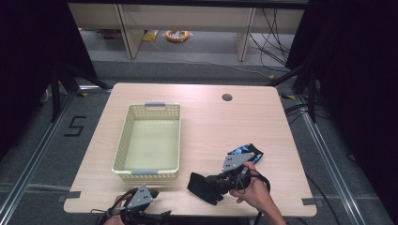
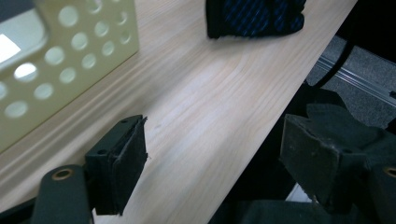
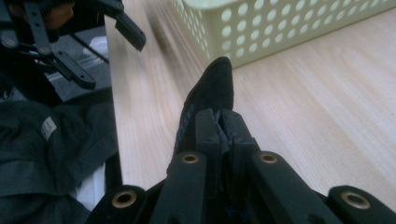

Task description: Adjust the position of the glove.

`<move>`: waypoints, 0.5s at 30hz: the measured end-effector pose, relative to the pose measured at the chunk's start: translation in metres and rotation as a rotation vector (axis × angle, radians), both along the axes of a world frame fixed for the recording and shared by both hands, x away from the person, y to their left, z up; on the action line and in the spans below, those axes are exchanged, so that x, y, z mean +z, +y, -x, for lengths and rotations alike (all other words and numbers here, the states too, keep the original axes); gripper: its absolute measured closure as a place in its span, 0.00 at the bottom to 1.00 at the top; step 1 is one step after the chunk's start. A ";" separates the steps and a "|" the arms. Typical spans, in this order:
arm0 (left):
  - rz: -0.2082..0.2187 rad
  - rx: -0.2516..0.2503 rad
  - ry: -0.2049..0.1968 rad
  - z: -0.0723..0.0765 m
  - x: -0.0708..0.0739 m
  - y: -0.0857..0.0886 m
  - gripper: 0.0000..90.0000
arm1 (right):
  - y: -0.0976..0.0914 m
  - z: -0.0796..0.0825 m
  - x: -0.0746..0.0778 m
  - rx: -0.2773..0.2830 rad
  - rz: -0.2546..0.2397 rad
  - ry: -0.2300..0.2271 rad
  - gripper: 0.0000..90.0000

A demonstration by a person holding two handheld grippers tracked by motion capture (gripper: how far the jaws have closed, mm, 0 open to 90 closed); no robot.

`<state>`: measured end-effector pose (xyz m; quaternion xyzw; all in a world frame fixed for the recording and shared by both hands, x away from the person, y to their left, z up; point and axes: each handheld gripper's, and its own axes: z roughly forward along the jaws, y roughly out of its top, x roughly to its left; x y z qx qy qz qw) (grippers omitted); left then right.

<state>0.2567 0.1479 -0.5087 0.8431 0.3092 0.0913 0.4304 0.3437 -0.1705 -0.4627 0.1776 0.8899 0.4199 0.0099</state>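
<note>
Basket (image 1: pixel 148 140) is empty, so nothing is stowed yet: I have one black sock (image 1: pixel 202 187) pinched in the closed fingers of the right gripper (image 1: pixel 217 183), trailing leftward over the table (image 1: pixel 211 122) near the basket. Second sock (image 1: pixel 248 152) lies behind my right hand; left gripper (image 2: pixel 212 163) fingers open, idle at the table's edge

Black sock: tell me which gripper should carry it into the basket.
Right. The right gripper already has its jaws shut on the black sock, close to the basket. The left gripper sits at the table's near edge, jaws open with nothing between them.
</note>
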 end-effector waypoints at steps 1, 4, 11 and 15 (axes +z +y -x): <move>-0.031 -0.010 0.006 -0.002 0.001 0.000 0.25 | 0.001 -0.003 -0.002 0.013 0.008 0.003 0.97; -0.014 -0.015 -0.012 -0.007 0.003 -0.007 0.25 | 0.003 -0.011 -0.008 0.037 0.021 0.026 0.97; -0.003 -0.031 -0.012 -0.016 0.005 -0.029 0.26 | 0.008 -0.028 -0.023 0.089 0.073 0.022 0.97; -0.031 -0.051 -0.010 -0.020 0.005 -0.036 0.26 | 0.010 -0.034 -0.028 0.088 0.109 0.037 0.97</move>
